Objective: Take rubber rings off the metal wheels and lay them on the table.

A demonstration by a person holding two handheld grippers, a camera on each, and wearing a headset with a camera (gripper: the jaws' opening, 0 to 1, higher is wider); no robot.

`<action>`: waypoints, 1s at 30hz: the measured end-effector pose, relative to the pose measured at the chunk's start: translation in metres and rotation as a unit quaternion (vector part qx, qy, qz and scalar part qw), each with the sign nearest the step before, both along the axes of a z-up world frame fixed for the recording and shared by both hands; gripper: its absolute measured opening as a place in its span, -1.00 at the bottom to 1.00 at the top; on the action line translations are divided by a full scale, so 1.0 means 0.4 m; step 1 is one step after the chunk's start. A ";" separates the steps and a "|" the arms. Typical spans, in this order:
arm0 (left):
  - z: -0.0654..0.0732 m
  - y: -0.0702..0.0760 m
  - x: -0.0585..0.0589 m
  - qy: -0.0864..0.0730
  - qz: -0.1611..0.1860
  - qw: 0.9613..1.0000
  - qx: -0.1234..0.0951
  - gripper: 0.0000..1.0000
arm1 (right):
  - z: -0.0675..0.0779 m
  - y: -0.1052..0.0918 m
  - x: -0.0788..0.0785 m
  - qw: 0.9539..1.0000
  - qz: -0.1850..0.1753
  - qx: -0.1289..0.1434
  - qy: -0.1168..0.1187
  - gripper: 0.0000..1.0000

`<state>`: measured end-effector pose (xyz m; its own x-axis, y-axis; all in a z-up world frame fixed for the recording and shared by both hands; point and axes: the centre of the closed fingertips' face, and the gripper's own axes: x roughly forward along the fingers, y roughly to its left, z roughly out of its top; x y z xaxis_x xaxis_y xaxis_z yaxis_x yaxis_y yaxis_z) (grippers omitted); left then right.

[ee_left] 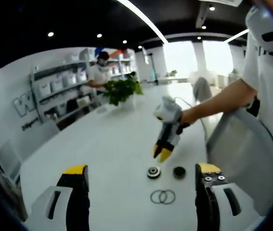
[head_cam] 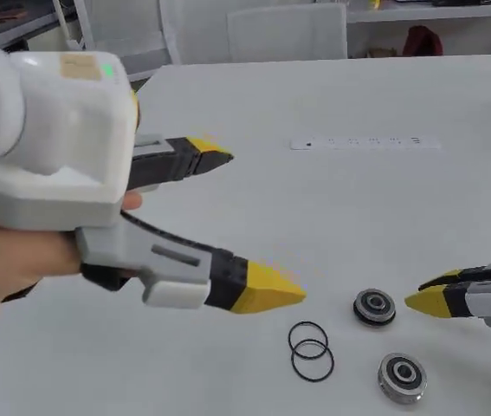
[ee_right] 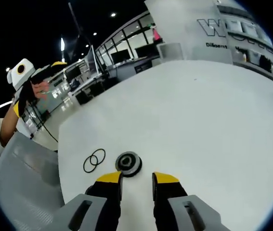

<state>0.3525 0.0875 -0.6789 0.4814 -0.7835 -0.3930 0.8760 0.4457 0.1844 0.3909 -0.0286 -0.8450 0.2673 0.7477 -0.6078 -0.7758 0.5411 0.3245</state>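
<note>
Rubber rings lie on the white table, two thin black loops overlapping each other flat on the surface, just beside the metal wheels and free of both grippers.

The left gripper is raised above the near left part of the table in the head view. Its yellow-tipped jaws are spread wide with nothing between them. Its own view confirms the wide, empty gap, with the rings low and ahead. The right gripper comes in from the right edge, its tips pointing at the farther wheel. In its own view the jaws are parted only narrowly and hold nothing, and that wheel sits just ahead of them, apart from the tips. The nearer wheel lies flat by the bottom edge.

With two rings down and two wheels in sight, I judge the work to be at or near its end. The nearer wheel shows a pale, bare-looking rim. The farther one looks dark around its edge, and I cannot tell whether that is a ring yet to come off or only shadow and groove.

The right gripper's body is cut off at the head view's edge, and the left gripper's housing covers much of the table's left side. A pale strip farther back carries small marks too fine to read.
</note>
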 end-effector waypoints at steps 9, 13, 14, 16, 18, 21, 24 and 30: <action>0.019 -0.122 0.064 -0.011 -0.047 0.998 -0.028 0.70 | -0.009 0.031 -0.015 0.998 0.050 -0.019 -0.045 -0.59; 0.015 -0.167 0.092 -0.019 -0.061 0.997 -0.043 0.58 | -0.010 0.037 -0.010 0.997 0.053 -0.018 -0.056 -0.54; 0.010 -0.174 0.098 -0.020 -0.064 0.997 -0.043 0.53 | -0.012 0.037 -0.010 0.997 0.054 -0.018 -0.057 -0.53; -0.010 -0.192 0.114 -0.010 -0.069 0.996 -0.046 0.45 | -0.018 0.038 -0.011 0.997 0.056 -0.020 -0.057 -0.51; -0.037 -0.208 0.132 0.002 -0.068 0.997 -0.048 0.44 | -0.026 0.038 -0.009 0.996 0.056 -0.023 -0.059 -0.52; -0.076 -0.228 0.151 0.015 -0.063 0.997 -0.050 0.35 | -0.029 0.040 -0.007 0.995 0.062 -0.030 -0.069 -0.51; -0.100 -0.250 0.165 0.020 -0.052 0.996 -0.076 0.20 | -0.028 0.045 -0.004 0.995 0.064 -0.027 -0.074 -0.49; -0.172 -0.245 0.171 0.025 -0.045 0.996 -0.067 0.00 | -0.034 0.047 -0.001 0.994 0.068 -0.028 -0.076 -0.50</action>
